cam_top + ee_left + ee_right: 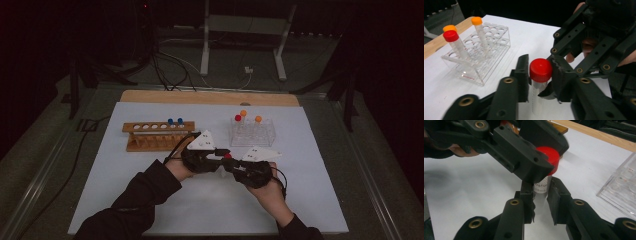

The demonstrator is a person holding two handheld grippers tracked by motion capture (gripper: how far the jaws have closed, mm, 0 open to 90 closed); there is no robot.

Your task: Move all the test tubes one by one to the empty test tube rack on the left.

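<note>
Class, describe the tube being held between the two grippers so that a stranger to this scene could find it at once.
Start at the white mat on the table, in front of the clear plastic rack. There the left gripper and right gripper meet, both closed on one upright clear tube. Unlike the racked tubes, it stands outside any rack, and its red cap sits between the left jaws.

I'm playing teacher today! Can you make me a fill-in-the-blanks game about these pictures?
1. The cap on the tube between both tongs is ____.
2. The left tongs close on the tube's ____.
3. The two blue-capped tubes stand in the ____ rack.
4. The clear rack holds ____ tubes.

Missing words: red; cap; wooden; three
</note>
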